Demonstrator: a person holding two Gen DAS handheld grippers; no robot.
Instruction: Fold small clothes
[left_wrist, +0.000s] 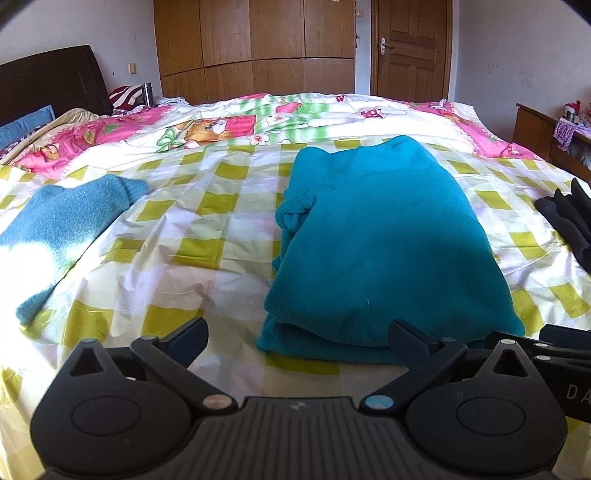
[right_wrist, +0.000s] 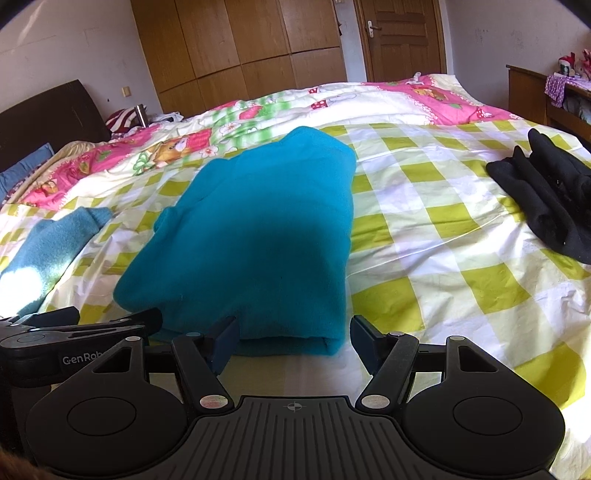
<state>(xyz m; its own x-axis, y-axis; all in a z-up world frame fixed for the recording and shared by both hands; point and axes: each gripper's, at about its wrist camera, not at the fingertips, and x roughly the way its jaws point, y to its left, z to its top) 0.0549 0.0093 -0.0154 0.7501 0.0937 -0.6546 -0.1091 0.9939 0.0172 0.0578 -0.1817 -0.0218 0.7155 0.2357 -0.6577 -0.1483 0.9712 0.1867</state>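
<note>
Teal fleece garment (left_wrist: 384, 240) lies on the bed's green-checked sheet (left_wrist: 192, 236), already doubled over lengthwise into a narrow stack, its near hem just ahead of both tools. Left tongs (left_wrist: 297, 338) stand open and empty, the right finger touching or just over the garment's near hem, the left finger over bare sheet. Right tongs (right_wrist: 291, 341) are likewise open and empty, straddling the near right corner of the same hem; whether either finger touches the cloth cannot be told. Judgement: the next step appears to be pinching the near hem at two corners to carry it toward the far end. Risks: the stack shows at least two layers at the near edge, so a shallow pinch may take only the top layer and peel the fold open; a deep pinch may catch the loose sheet beneath and drag it along; uneven lift between the two tools would skew the fold; the bunched sleeve cuff (left_wrist: 299, 206) on the left edge may slip out. The left view shows that cuff plainly and a fuller light blue knit garment (left_wrist: 62, 229) at the left; the right view shows the black garment (right_wrist: 546, 199) far more completely and the layered near corner.
</note>
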